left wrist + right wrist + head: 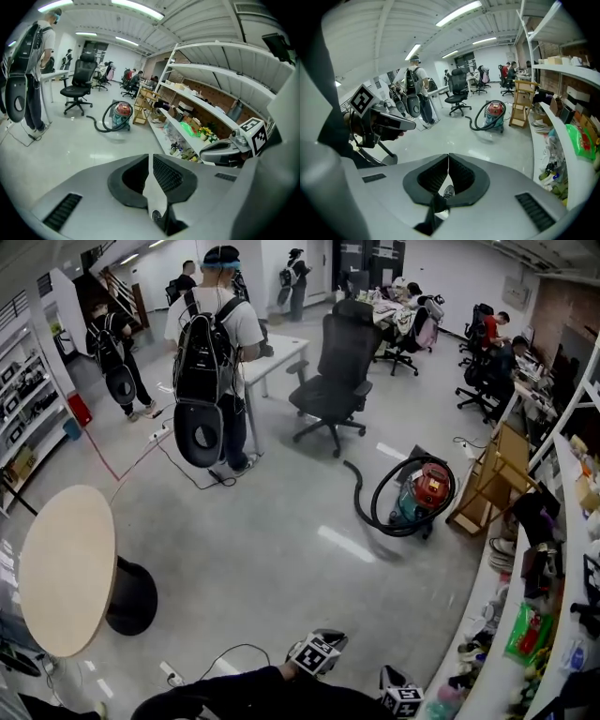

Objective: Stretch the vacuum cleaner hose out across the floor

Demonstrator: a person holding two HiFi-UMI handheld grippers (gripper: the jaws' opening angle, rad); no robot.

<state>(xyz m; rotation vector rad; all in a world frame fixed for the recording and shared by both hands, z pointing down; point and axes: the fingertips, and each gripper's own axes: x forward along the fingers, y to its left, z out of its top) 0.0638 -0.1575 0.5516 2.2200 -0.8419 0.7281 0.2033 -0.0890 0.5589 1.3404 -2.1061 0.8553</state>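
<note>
Across the open floor, at about one o'clock from the person, the vacuum cleaner [424, 491] stands near the wooden step stool [492, 474]. Its black hose [359, 505] is coiled in a loop around the body. The hose's free end [347, 464] trails out toward eleven o'clock from the machine, pointing at the office chair [337, 371].

The left gripper [150, 164] has its jaws together with nothing between them, and the right gripper [448, 164] is likewise closed and empty. Both sit low at six o'clock in the head view, well apart from the vacuum. A round table [66, 568] is at nine o'clock, and a person with a backpack [211, 343] stands at eleven.

The step in hand appears to be the approach, since the hose is untouched and not yet stretched. The next move likely calls for closing the gap to the machine and opening one gripper's jaws. That gripper would then take the hose near its free end and draw it away from the body, toward the bare floor at ten o'clock. The pull should be steady, so that the loop unwinds rather than drags the canister along.
</note>
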